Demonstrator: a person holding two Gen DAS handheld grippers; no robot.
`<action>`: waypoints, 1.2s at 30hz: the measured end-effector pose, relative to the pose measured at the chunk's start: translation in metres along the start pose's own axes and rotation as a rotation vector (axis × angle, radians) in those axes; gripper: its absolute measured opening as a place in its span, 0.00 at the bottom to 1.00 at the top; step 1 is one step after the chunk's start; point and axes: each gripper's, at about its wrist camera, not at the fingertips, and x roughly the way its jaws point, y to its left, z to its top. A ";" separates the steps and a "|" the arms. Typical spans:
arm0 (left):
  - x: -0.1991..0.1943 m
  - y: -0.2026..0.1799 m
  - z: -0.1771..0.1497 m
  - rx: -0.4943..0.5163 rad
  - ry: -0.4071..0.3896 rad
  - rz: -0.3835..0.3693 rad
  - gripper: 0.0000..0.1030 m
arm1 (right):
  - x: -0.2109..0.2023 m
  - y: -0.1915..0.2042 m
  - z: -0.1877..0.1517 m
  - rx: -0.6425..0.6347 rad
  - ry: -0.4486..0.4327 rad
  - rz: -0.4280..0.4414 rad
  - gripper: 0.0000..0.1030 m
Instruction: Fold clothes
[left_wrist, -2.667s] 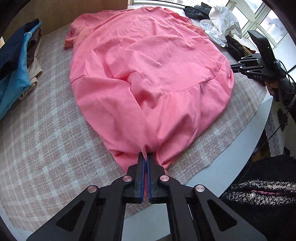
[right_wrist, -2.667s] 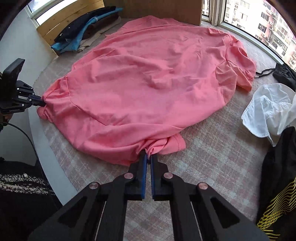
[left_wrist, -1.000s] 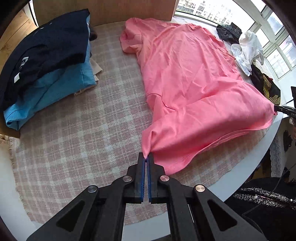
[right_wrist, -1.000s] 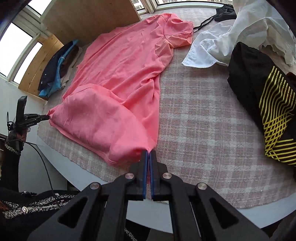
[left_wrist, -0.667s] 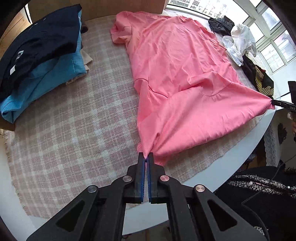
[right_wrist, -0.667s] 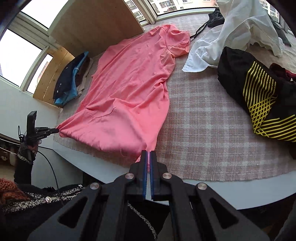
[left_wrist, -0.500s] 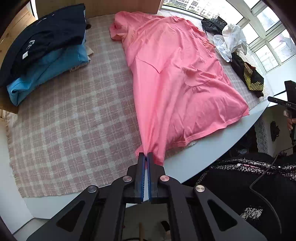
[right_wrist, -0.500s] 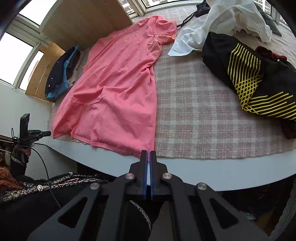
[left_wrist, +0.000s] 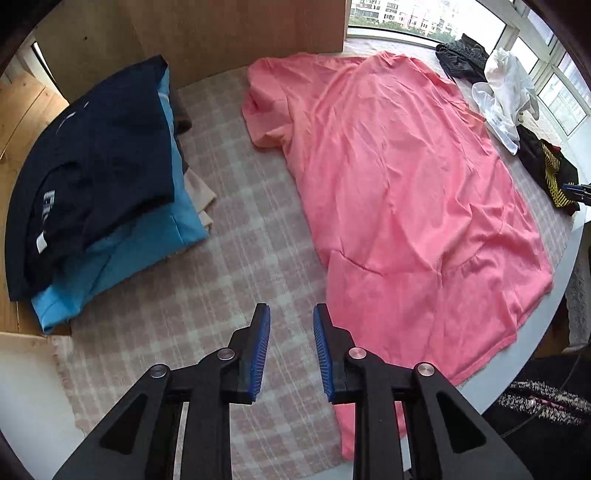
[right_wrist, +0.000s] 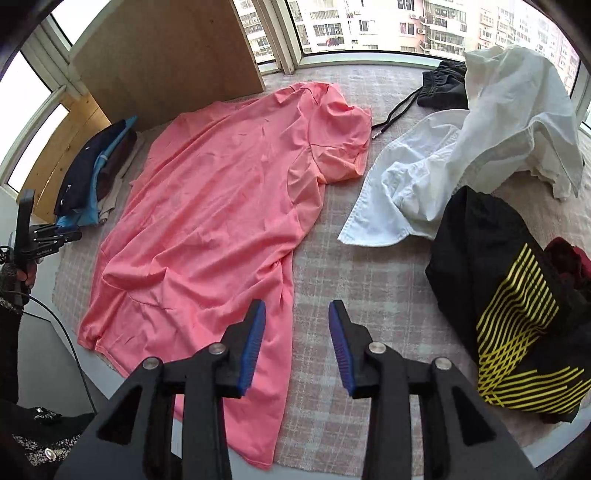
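A pink T-shirt (left_wrist: 402, 177) lies spread flat on the checked tablecloth, its hem hanging a little over the near table edge; it also shows in the right wrist view (right_wrist: 214, 225). My left gripper (left_wrist: 291, 332) is open and empty, above the cloth just left of the shirt's lower left corner. My right gripper (right_wrist: 297, 328) is open and empty, above the shirt's lower right side edge. The left gripper (right_wrist: 70, 236) also appears at the far left of the right wrist view.
A folded stack with a navy shirt (left_wrist: 92, 155) over a blue one (left_wrist: 122, 258) sits at the left. A white shirt (right_wrist: 480, 147), a black garment with yellow stripes (right_wrist: 513, 321) and a dark item (right_wrist: 441, 90) lie right. A wooden board (right_wrist: 166, 55) stands behind.
Both grippers let go of the pink shirt's hem corners and opened. The shirt, which was pulled taut, now lies flat on the table.
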 end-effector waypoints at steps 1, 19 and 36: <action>0.008 0.004 0.018 -0.006 -0.012 0.013 0.22 | 0.008 -0.003 0.014 -0.006 -0.002 -0.014 0.34; 0.141 0.031 0.198 0.048 -0.022 0.050 0.32 | 0.138 -0.044 0.199 -0.138 0.052 -0.132 0.43; 0.091 0.069 0.215 0.042 -0.020 0.321 0.42 | 0.147 -0.024 0.239 -0.210 0.015 -0.074 0.45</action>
